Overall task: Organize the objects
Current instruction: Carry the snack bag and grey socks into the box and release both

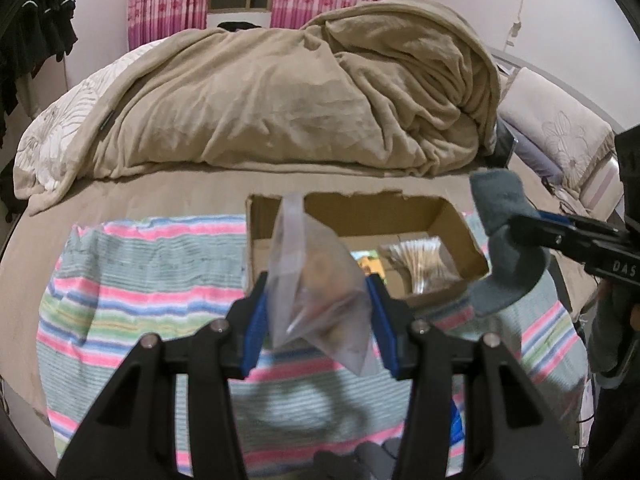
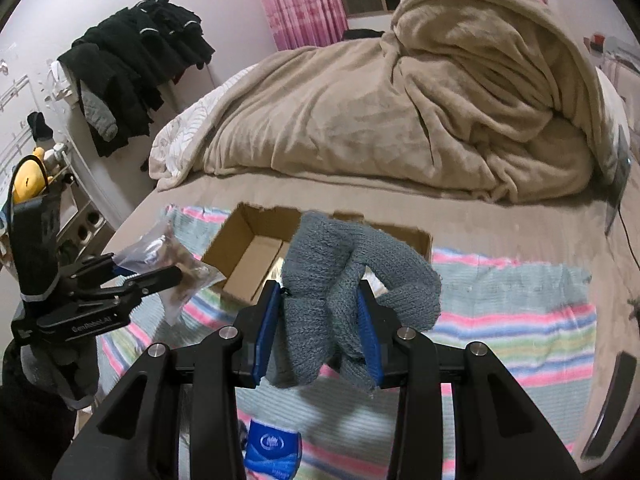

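My left gripper [image 1: 318, 326] is shut on a clear plastic bag [image 1: 316, 280] with brownish contents and holds it in the air just in front of an open cardboard box [image 1: 452, 228]. The same bag [image 2: 176, 264] and left gripper [image 2: 132, 276] show at the left of the right wrist view. My right gripper [image 2: 320, 328] is shut on a grey knitted sock [image 2: 352, 272], held above the striped towel near the box [image 2: 248, 248]. From the left wrist view the sock [image 1: 504, 240] hangs at the box's right side. The box holds a bundle of cotton swabs [image 1: 424, 264] and a colourful packet [image 1: 370, 264].
The box stands on a striped towel [image 1: 140, 292] spread on a bed. A heaped beige blanket [image 1: 300, 100] lies behind it. A blue packet [image 2: 274, 448] lies on the towel near me. Dark clothes [image 2: 132, 64] hang on the left wall. A dark cable lies on the towel below the left gripper.
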Motion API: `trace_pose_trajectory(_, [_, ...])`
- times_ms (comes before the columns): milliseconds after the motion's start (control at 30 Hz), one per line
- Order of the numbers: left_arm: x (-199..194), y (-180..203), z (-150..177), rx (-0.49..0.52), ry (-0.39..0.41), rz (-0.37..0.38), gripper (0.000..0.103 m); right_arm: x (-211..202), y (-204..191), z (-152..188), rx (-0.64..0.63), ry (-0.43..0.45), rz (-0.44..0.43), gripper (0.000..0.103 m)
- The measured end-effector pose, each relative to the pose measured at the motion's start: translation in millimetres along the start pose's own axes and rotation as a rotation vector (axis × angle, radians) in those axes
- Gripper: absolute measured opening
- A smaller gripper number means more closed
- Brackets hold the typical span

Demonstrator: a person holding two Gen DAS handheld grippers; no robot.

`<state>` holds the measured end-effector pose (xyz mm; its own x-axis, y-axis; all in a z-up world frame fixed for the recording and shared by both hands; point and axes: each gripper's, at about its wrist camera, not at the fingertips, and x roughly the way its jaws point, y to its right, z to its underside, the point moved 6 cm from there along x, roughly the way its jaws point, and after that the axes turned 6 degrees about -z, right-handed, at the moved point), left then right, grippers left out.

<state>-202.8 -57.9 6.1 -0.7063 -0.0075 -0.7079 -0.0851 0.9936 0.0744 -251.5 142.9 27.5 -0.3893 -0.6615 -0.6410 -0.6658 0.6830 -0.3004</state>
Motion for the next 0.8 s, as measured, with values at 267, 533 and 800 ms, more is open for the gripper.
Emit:
trace_pose_trajectory(267, [17.8, -7.8, -13.8, -0.012, 0.013, -0.009, 0.048, 14.0, 8.3, -17.8, 0.002, 0.013, 0.002, 0.040])
trace_pose_trajectory(533, [49.0, -17.6, -14.5, -0.054, -0.018, -0.001, 0.048, 43.5, 22.4, -25.4, 0.038, -0.003, 0.015, 0.040])
trace_pose_trajectory(800, [74.7, -14.7, -12.9, -0.021, -0.044, -0.026, 0.048, 83.7, 29.1, -9.7, 0.064, -0.078, 0.025, 0.040])
